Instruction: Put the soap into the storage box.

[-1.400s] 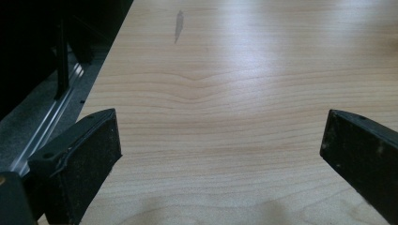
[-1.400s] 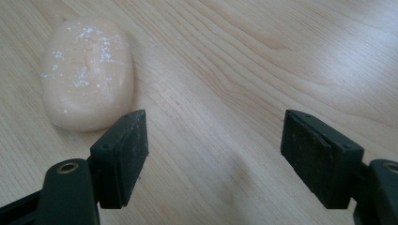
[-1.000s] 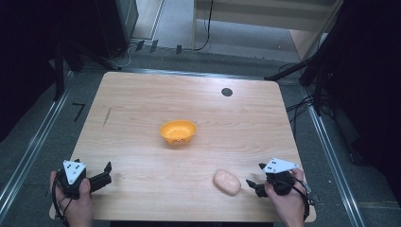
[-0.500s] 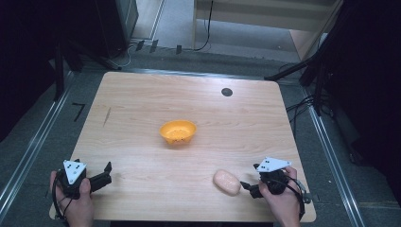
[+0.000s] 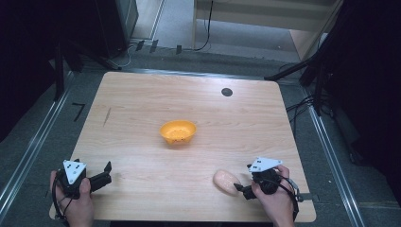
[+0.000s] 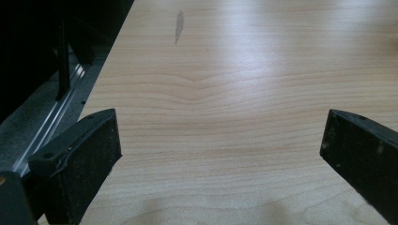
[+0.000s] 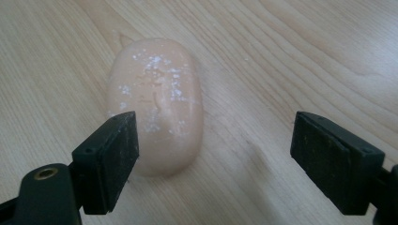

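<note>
Currently the right gripper, jaws spread and empty, sits just beside the bun, whose long axis runs ahead, offset toward one jaw.

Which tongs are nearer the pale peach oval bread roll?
Right. The right tongs sit open just beside the pale peach oval bread roll; the left tongs are at the table's opposite near corner.

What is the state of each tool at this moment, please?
Left tool: open, holding nothing, over bare wooden table.
Right tool: open, holding nothing, jaws beside the pale oval soap, not closed on it.
</note>
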Tool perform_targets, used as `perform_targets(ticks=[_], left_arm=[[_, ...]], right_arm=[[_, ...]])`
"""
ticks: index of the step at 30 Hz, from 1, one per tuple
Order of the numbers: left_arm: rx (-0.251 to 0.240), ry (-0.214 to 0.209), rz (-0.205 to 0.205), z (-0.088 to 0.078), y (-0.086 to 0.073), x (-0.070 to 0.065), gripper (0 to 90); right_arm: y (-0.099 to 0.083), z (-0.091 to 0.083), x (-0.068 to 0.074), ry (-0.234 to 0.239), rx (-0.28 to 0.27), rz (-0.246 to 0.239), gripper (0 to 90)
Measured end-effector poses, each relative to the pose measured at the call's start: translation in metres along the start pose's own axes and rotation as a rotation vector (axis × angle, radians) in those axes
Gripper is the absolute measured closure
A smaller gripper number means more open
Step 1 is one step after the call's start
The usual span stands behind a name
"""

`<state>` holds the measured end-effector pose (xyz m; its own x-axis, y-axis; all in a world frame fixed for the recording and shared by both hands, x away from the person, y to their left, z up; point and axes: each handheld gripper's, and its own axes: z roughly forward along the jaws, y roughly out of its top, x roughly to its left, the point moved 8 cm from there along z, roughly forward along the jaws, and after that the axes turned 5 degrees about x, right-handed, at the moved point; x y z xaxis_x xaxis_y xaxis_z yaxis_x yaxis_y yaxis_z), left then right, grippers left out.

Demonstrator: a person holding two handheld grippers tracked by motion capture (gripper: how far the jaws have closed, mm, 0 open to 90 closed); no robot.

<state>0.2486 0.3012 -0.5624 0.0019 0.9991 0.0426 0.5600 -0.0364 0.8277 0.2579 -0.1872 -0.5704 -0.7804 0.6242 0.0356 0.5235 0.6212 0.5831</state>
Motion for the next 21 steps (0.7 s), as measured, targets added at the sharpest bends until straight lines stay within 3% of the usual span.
perform_targets(ticks=[21], left_arm=[[0.002,-0.003,-0.002,0.000,0.000,0.000,0.0]], right_arm=[[0.009,0.016,0.025,0.068,0.060,-0.031,14.2]])
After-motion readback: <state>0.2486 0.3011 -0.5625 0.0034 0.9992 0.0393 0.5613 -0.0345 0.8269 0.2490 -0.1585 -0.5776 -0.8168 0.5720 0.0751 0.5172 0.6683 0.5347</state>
